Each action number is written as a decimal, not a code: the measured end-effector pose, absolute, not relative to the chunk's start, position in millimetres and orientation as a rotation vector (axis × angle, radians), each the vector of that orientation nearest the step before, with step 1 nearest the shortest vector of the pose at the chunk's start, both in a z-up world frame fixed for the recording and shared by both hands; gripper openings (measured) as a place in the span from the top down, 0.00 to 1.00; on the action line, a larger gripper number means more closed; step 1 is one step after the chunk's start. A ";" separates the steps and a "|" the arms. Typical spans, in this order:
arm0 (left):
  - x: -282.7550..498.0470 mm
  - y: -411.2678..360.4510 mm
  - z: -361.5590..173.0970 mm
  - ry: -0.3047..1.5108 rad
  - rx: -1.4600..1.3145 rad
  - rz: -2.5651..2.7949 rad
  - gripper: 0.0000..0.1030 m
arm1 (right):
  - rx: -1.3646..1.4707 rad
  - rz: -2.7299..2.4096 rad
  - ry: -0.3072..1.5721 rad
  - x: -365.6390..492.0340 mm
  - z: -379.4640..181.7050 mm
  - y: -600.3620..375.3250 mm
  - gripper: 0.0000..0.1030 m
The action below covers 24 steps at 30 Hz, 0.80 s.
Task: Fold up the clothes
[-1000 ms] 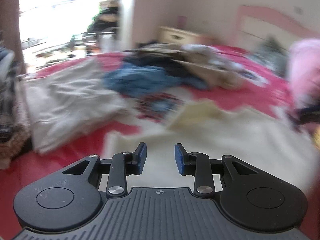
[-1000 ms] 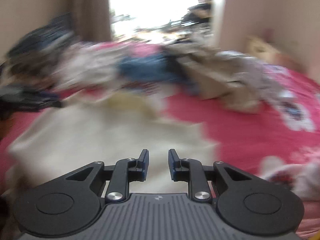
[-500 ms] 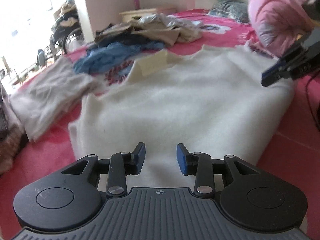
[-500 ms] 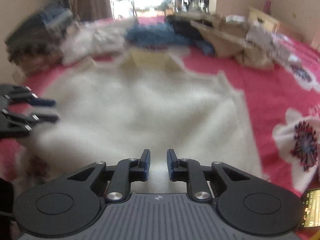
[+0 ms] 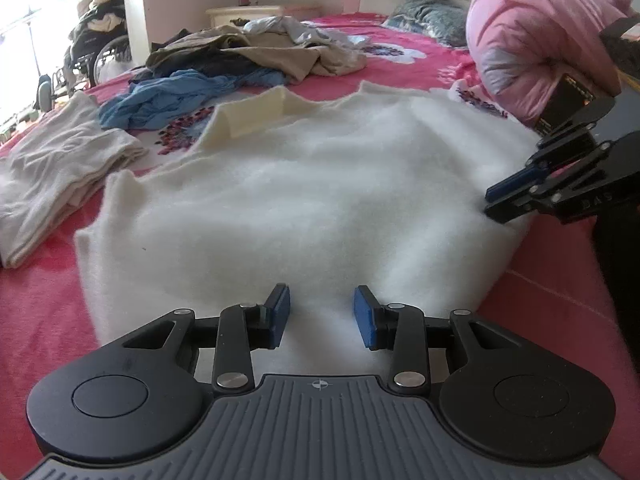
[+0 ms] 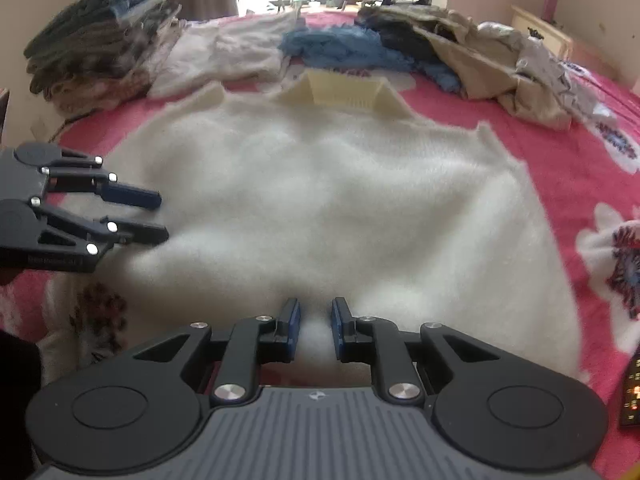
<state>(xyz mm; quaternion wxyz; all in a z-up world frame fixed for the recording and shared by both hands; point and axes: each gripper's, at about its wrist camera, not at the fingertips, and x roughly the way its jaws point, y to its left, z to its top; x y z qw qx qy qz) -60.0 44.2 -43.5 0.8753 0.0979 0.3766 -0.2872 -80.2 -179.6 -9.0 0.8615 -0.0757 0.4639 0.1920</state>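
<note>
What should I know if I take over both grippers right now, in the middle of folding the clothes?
Left gripper: open over the near edge of the white sweater, gripping nothing.
Right gripper: jaws narrow, pinching a fold of the same edge.
The sweater lies spread on the red bed cover, collar at the far end.
Done: a folded stack and a folded beige garment at the side.
Left: fold this sweater, then the loose heap beyond it.
</note>
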 end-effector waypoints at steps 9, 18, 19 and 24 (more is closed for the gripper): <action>-73.1 17.3 -58.3 0.765 0.208 -0.700 0.65 | -0.117 0.447 0.948 -79.4 -35.4 -160.4 0.83; -51.2 33.9 -30.8 0.745 0.141 -0.659 0.64 | -0.007 0.306 0.936 -61.3 -15.4 -192.0 0.84; -45.1 33.2 -38.8 0.766 0.141 -0.624 0.64 | 0.017 0.284 0.962 -56.4 -30.1 -197.8 0.84; -30.2 43.3 -56.1 0.835 0.069 -0.573 0.63 | 0.086 0.254 0.991 -47.7 -28.3 -210.2 0.84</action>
